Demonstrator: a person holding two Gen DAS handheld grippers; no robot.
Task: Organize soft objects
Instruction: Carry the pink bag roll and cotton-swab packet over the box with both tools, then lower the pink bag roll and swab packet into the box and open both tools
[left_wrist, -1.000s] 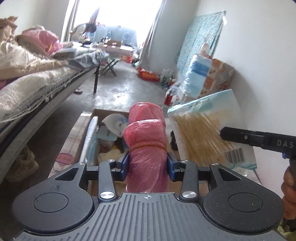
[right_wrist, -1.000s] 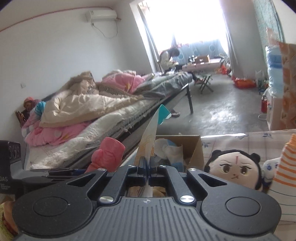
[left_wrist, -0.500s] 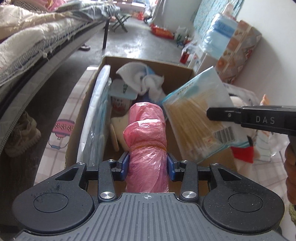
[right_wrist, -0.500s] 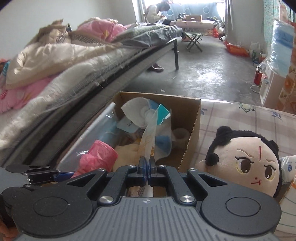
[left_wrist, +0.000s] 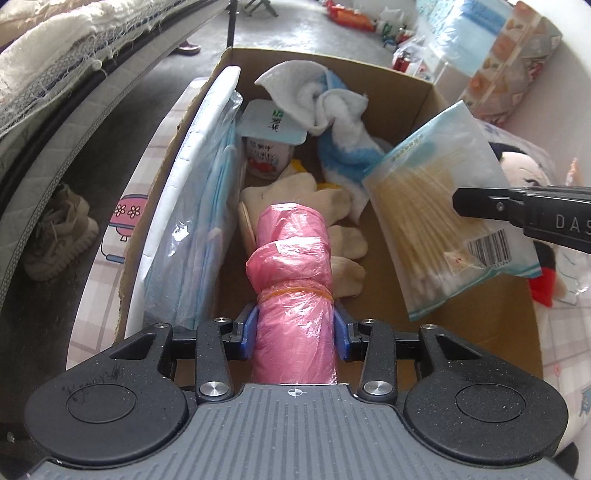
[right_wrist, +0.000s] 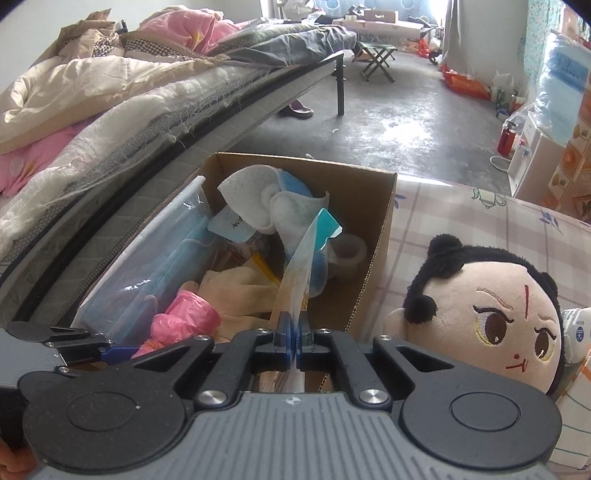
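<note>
The left claw (left_wrist: 295, 330) grips a crinkly pink plastic roll (left_wrist: 291, 280), cinched by an orange band, above the open cardboard box (left_wrist: 424, 96). The right claw (right_wrist: 294, 341) is clamped on a flat, glossy pack of cotton swabs (left_wrist: 443, 221), tilted over the box's right wall. Inside lie a fluffy white-and-blue towel (left_wrist: 325, 99), beige gloves (left_wrist: 332, 206) and a bagged stack of blue masks (left_wrist: 207, 206); bare cardboard floor shows at the near right. A plush doll (right_wrist: 498, 317) lies just beside the box on the checked surface (right_wrist: 461, 214)
</note>
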